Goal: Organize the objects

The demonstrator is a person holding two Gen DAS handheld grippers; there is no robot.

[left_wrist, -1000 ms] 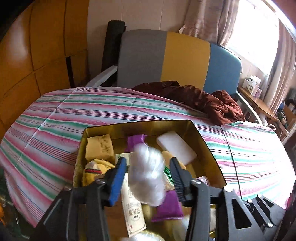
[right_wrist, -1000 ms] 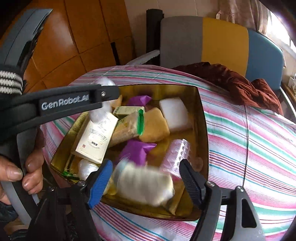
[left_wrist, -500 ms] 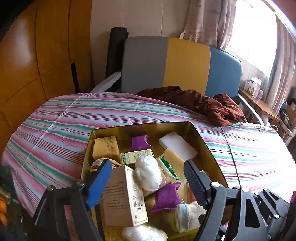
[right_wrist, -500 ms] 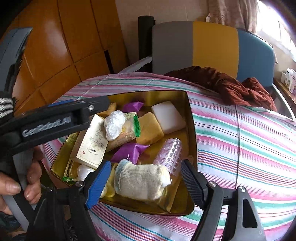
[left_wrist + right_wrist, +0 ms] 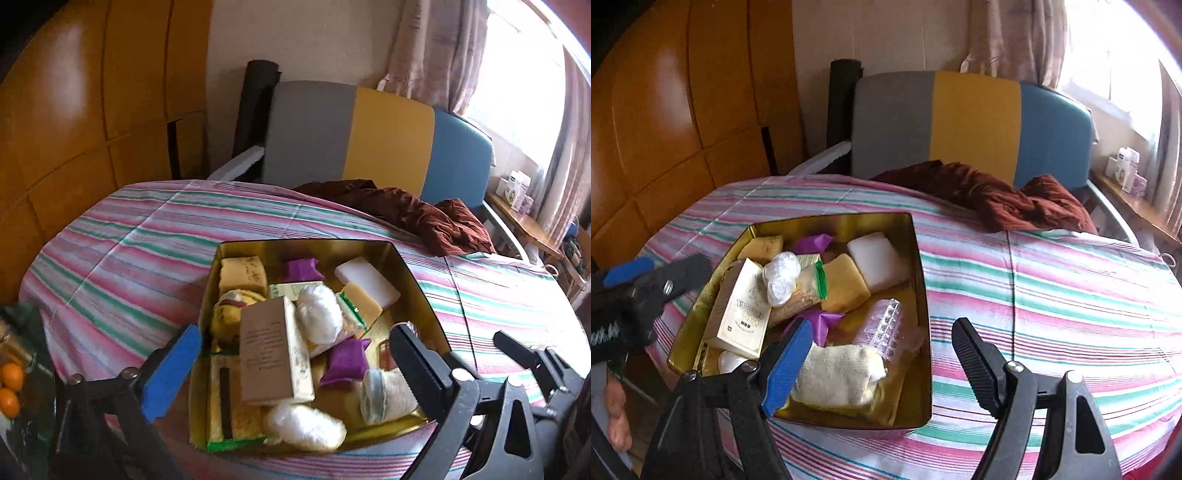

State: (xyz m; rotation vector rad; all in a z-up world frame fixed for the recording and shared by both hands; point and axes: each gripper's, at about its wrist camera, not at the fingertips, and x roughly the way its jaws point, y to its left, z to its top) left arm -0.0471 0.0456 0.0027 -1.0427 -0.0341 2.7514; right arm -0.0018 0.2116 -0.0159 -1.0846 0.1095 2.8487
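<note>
A gold tin [image 5: 306,244] sits on the striped cloth, full of small items. Among them are a white plastic ball [image 5: 319,314], a tan carton [image 5: 271,354], a white sponge [image 5: 367,280] and a rolled cream sock [image 5: 384,395]. My left gripper [image 5: 293,339] hovers over the tin's near part with its jaws opening wide and nothing pressed between them. In the right wrist view the sock [image 5: 838,373] lies in the tin [image 5: 923,295] beside a clear plastic piece [image 5: 886,326]. My right gripper [image 5: 882,328] stands open above the tin's near right corner, holding nothing.
A brown garment [image 5: 417,214] lies at the table's far side, before a grey, yellow and blue chair [image 5: 388,136]. Oranges [image 5: 11,387] sit low at the left. Bare striped cloth [image 5: 1052,295] stretches right of the tin. A person's hand [image 5: 617,417] grips the left tool.
The white plastic ball left my left jaws and now rests in the tin; those jaws spread wide and drew back. The sock dropped from the right jaws into the tin.
</note>
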